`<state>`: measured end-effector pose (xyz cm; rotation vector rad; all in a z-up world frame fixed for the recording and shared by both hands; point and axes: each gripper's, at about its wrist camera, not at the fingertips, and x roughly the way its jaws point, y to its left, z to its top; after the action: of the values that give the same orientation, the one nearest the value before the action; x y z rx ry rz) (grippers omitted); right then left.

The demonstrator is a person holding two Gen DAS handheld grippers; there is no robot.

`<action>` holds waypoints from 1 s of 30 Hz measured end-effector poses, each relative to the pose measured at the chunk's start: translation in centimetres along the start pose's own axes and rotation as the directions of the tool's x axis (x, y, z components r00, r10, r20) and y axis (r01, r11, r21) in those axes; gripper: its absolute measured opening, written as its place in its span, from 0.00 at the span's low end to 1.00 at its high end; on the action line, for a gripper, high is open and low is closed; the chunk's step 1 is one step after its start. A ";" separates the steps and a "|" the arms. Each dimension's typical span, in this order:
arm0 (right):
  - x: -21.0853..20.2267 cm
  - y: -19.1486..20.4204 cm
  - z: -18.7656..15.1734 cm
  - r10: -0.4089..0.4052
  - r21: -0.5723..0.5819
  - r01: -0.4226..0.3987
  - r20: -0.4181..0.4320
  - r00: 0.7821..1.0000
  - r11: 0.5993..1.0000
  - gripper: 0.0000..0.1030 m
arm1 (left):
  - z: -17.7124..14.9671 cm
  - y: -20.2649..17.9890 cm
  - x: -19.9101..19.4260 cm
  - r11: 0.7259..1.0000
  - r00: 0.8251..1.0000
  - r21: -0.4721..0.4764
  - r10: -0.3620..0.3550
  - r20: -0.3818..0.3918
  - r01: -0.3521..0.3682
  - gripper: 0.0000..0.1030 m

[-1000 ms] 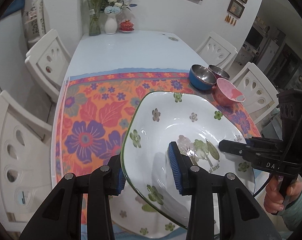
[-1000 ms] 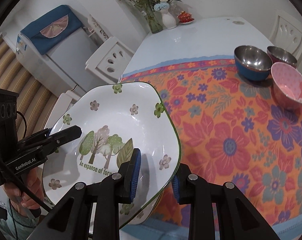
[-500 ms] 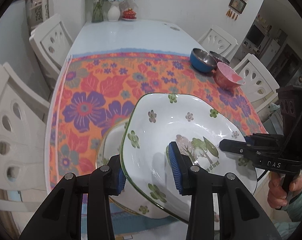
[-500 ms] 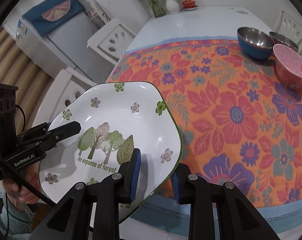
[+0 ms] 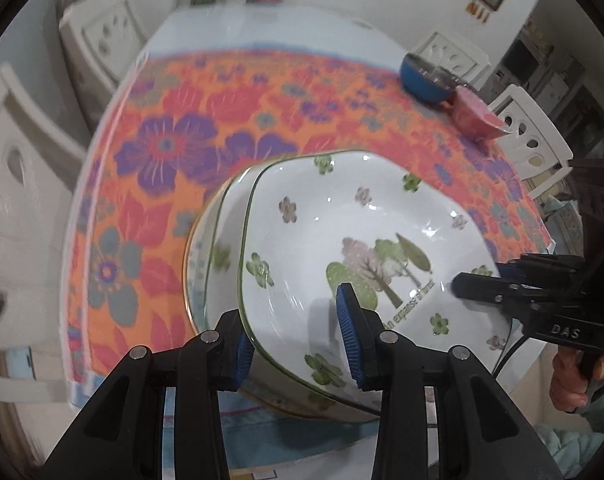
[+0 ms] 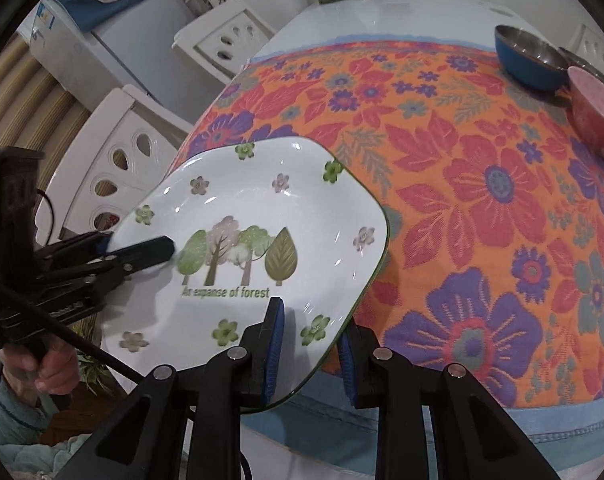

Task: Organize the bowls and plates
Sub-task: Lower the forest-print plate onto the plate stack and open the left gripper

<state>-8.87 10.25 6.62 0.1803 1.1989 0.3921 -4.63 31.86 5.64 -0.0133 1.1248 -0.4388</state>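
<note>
Above the stacked plate (image 5: 206, 248) near the worktop's (image 6: 341, 12) front edge, forest plate (image 5: 341, 208) pinched at opposite rims by left gripper (image 5: 298, 340) and right gripper (image 6: 309, 344), the right's jaws having just tightened. Best lowered level, edges lined up, both fingers let go together. Lower plate seen only from left wrist; right wrist shows only the cloth (image 6: 461, 200) beside it

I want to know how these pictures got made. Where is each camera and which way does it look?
Left wrist: on the left gripper, looking down along it at the tree plate; right gripper and hand show.
Right wrist: on the right gripper, facing the same plate; left gripper and hand show.
Both share plate, tablecloth, blue bowl.
</note>
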 end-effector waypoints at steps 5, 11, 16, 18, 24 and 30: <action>0.4 1.0 -0.3 -0.020 -0.017 0.020 -0.019 1.000 1.000 0.23 | -0.2 0.9 0.3 1.000 1.000 0.010 -0.013 -0.015 0.013 0.32; 0.7 1.2 0.2 -0.031 -0.003 0.031 -0.051 0.998 1.000 0.24 | 0.7 1.4 0.7 0.999 0.998 0.015 -0.030 -0.047 0.031 0.32; 0.9 1.3 0.4 -0.028 0.013 0.029 -0.081 0.996 0.999 0.24 | 1.3 2.7 0.3 0.997 0.996 -0.037 -0.068 -0.063 0.066 0.32; 1.0 1.4 0.6 -0.038 0.005 0.038 -0.090 0.995 0.999 0.24 | 1.5 3.3 0.0 0.994 0.994 -0.067 -0.089 -0.068 0.084 0.32; 1.1 1.9 0.3 -0.056 -0.030 0.053 -0.104 0.993 0.998 0.24 | 1.6 4.6 0.0 0.979 0.983 -0.135 -0.167 -0.078 0.155 0.33; -0.1 1.4 0.4 -0.074 -0.053 0.070 -0.093 0.993 0.996 0.24 | 1.8 4.4 -0.1 0.983 0.982 -0.109 -0.157 -0.104 0.146 0.33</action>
<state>-8.84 11.57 7.32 0.0758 1.2845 0.3702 -1.61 35.52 5.52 -0.1660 1.2614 -0.5231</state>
